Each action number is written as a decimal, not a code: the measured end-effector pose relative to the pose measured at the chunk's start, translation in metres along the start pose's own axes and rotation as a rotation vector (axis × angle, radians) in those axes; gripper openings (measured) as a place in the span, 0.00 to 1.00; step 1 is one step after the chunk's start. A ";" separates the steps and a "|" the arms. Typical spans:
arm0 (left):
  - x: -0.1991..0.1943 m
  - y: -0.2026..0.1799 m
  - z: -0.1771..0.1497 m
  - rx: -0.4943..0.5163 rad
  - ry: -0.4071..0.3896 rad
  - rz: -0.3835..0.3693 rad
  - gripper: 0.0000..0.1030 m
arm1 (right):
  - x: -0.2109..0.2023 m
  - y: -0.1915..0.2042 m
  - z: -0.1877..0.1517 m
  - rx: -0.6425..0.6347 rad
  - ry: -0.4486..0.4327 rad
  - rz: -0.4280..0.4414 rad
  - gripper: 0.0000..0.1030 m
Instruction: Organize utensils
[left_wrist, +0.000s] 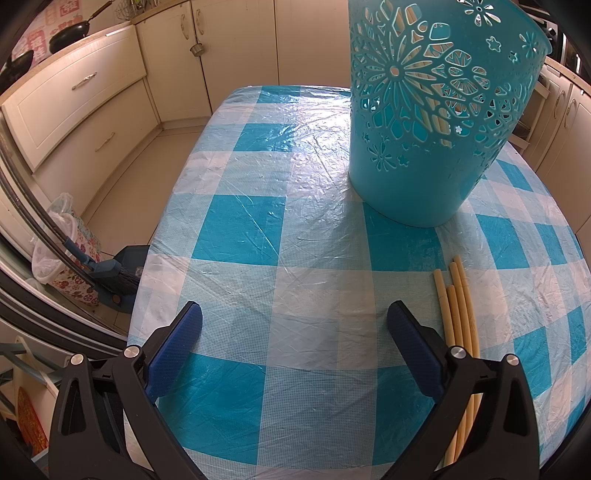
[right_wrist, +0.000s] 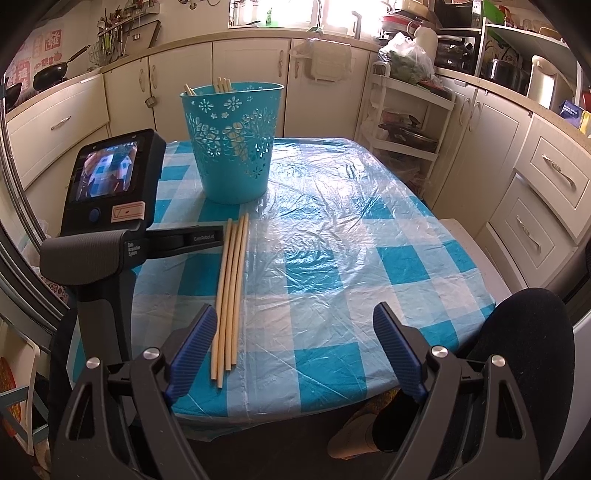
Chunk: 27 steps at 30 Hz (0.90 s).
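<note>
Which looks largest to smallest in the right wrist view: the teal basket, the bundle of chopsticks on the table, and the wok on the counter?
1. teal basket
2. chopsticks, though nearness to the camera enlarges them
3. wok, far off

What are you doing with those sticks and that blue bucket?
A person is tidying chopsticks into the teal basket on the checked table. Some chopsticks already stand inside it. Four chopsticks lie side by side on the table, waiting. The left gripper and the right gripper are both open and empty, hovering above the table, and neither touches the sticks.
</note>
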<state>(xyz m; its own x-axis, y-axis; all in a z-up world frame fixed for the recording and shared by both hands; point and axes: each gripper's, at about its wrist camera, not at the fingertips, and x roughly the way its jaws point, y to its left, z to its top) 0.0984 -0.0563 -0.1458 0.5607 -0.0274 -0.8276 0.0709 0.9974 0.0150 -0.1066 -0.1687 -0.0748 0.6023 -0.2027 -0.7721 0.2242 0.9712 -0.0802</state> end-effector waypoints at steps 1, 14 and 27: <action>0.000 0.000 0.000 0.000 0.000 0.000 0.93 | 0.000 0.001 0.000 -0.002 -0.001 0.000 0.80; 0.000 0.000 0.000 0.000 0.000 0.000 0.93 | 0.000 -0.003 0.001 0.017 -0.003 0.007 0.80; 0.000 0.000 0.000 0.000 0.000 0.000 0.93 | 0.003 -0.024 0.003 0.097 -0.040 0.043 0.83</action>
<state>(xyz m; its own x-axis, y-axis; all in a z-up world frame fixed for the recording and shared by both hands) 0.0987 -0.0563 -0.1461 0.5606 -0.0275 -0.8276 0.0709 0.9974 0.0150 -0.1074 -0.1927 -0.0732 0.6425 -0.1680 -0.7477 0.2691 0.9630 0.0149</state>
